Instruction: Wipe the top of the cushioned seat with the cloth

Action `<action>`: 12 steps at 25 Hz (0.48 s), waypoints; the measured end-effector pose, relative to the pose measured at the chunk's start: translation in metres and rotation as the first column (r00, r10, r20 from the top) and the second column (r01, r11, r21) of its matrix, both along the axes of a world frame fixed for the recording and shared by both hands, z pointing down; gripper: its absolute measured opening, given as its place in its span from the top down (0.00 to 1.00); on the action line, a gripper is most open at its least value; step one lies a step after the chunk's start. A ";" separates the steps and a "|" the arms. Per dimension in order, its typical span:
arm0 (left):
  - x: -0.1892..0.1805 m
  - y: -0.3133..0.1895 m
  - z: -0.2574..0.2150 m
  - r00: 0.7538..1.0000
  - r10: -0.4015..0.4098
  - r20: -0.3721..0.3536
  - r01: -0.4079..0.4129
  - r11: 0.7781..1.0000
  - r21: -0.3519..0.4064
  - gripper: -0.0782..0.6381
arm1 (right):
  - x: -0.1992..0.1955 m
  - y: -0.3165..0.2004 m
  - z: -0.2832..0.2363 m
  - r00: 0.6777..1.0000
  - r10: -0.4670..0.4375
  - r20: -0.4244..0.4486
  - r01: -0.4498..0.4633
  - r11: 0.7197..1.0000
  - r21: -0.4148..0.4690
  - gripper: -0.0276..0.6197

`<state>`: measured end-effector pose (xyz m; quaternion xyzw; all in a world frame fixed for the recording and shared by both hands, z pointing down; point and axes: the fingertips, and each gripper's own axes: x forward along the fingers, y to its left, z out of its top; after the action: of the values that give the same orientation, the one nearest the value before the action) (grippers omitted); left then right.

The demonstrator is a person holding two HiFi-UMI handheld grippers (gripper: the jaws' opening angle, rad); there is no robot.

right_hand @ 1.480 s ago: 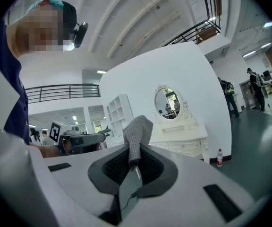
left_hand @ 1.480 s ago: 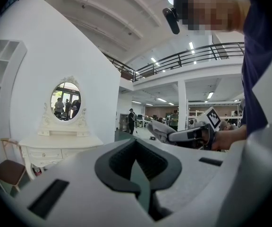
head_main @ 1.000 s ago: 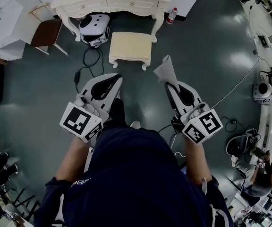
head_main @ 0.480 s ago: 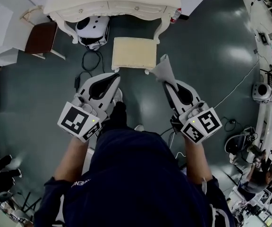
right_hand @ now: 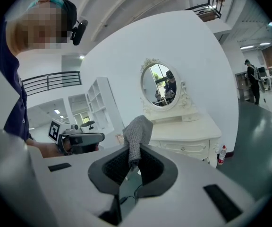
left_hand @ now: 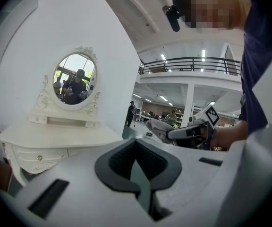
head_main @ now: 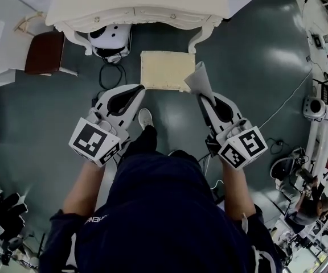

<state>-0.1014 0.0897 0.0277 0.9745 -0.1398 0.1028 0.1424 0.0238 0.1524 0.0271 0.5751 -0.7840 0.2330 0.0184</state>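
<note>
The cushioned seat (head_main: 165,70) is a small cream stool on the dark floor, just in front of the white dressing table (head_main: 135,4). My right gripper (head_main: 206,98) is shut on a grey cloth (head_main: 199,79), which sticks up past the jaw tips and overlaps the stool's right front corner in the head view. The same cloth (right_hand: 137,132) stands upright between the jaws in the right gripper view. My left gripper (head_main: 136,91) hangs just short of the stool's left front corner, jaws together with nothing between them (left_hand: 137,161).
A white round device (head_main: 110,38) with cables sits under the table's left side. A brown-seated chair (head_main: 44,53) stands at the left. A bottle (right_hand: 221,155) stands by the table leg. Cables and equipment (head_main: 315,108) line the right edge.
The stool and table have drawn closer in the head view as the person steps forward. Both grippers now reach the stool's front edge, the cloth still held.
</note>
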 end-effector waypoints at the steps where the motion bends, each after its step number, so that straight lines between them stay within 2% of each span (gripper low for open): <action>1: -0.001 -0.008 0.002 1.000 0.004 0.002 -0.004 1.000 -0.002 0.88 | -0.001 -0.007 0.002 1.000 0.003 0.000 -0.003 1.000 -0.006 0.89; 12: -0.004 -0.065 0.027 0.999 0.023 0.023 -0.022 0.999 -0.035 0.88 | -0.007 -0.071 0.023 1.000 0.006 0.001 -0.006 0.998 -0.056 0.89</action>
<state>-0.1055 0.0251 0.0544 0.9721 -0.1288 0.1182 0.1566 0.0170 0.0818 0.0500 0.5766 -0.7754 0.2552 0.0332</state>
